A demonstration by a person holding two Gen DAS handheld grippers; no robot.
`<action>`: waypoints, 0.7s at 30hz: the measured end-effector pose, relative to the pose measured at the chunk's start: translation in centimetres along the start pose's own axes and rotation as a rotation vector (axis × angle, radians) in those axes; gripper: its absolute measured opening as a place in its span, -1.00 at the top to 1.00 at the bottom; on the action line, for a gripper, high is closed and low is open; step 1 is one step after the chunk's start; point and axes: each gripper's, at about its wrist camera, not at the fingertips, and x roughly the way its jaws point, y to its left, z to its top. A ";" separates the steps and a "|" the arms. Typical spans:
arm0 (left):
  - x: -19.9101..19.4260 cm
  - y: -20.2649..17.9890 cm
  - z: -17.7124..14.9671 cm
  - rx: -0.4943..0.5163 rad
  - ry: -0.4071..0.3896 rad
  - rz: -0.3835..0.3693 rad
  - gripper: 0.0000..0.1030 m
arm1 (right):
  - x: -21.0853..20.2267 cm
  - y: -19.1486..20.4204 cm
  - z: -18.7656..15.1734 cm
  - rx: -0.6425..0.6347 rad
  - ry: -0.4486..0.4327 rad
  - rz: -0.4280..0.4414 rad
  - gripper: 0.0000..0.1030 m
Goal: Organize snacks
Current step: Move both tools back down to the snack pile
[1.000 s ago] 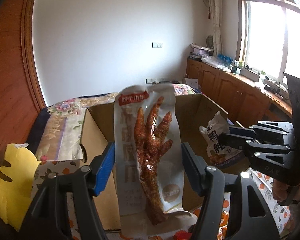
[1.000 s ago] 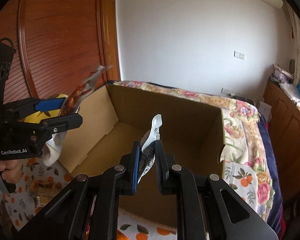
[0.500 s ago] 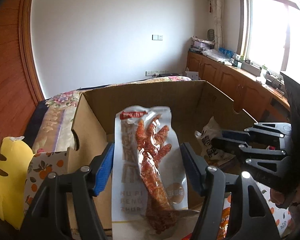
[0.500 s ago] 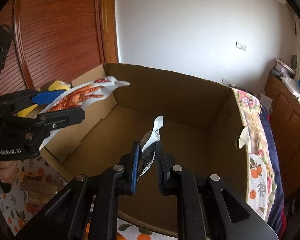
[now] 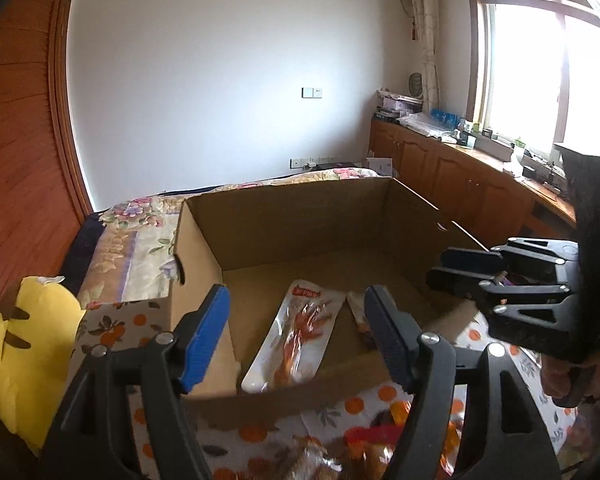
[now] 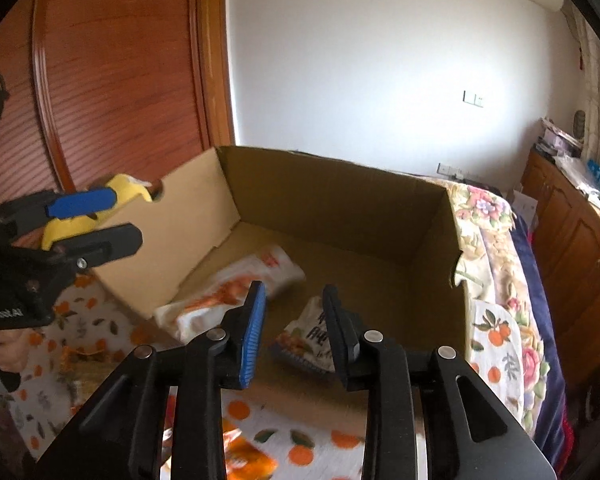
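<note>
From the left wrist view, a yellow plush cushion (image 5: 24,360) sits at the far left on an orange-print cloth (image 5: 116,324), just beside the outer wall of an open cardboard box (image 5: 300,220). The left tool (image 5: 298,332) hangs above the near edge of that box with its jaws spread wide and nothing between them. Down on the box floor, framed between those jaws, lies a long chicken-foot snack pack (image 5: 300,340), flat, its red-labelled end pointing toward the far wall. Just to its right a second, smaller snack packet (image 5: 357,312) lies partly hidden behind the right finger; whether the two touch cannot be told. More wrappers (image 5: 371,440) lie blurred on the cloth in front of the box. Further right the right tool (image 5: 463,268) reaches in over the right wall of the box, a hand (image 5: 567,372) gripping its handle. In the right wrist view the same layout reads again: left tool (image 6: 96,220) at the left over the box wall with its jaws apart, the chicken-foot snack pack (image 6: 236,288) blurred on the box floor, then the right tool (image 6: 294,328), jaws released and empty, with the smaller snack packet (image 6: 303,336) lying crumpled below and between them. A floral bedspread (image 6: 495,248) runs along the right of the box.
</note>
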 end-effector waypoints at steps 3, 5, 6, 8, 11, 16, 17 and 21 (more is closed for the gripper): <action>-1.7 -0.2 -1.1 0.007 0.001 -0.002 -0.40 | -2.3 0.7 -0.8 0.016 -0.018 0.011 0.37; -2.6 -0.3 -1.9 0.014 0.005 0.006 -0.41 | -3.7 1.1 -1.8 0.029 -0.023 0.018 0.34; -3.1 -0.4 -2.4 0.015 0.009 0.008 -0.41 | -4.5 1.4 -2.4 0.039 -0.023 0.023 0.33; -3.8 -0.5 -3.8 0.015 0.020 0.007 -0.41 | -5.4 1.9 -3.6 0.052 -0.015 0.034 0.26; -4.7 -0.8 -6.3 0.021 0.036 0.008 -0.41 | -6.2 2.9 -5.7 0.061 0.001 0.044 0.12; -5.6 -1.2 -9.7 0.017 0.071 0.010 -0.41 | -5.9 4.3 -9.1 0.082 0.050 0.063 0.04; -5.6 -1.3 -10.2 0.012 0.076 0.011 -0.41 | -5.7 4.4 -9.7 0.091 0.061 0.068 0.04; -5.8 -0.8 -11.9 -0.013 0.089 0.021 -0.41 | -4.5 5.2 -11.9 0.111 0.102 0.089 0.00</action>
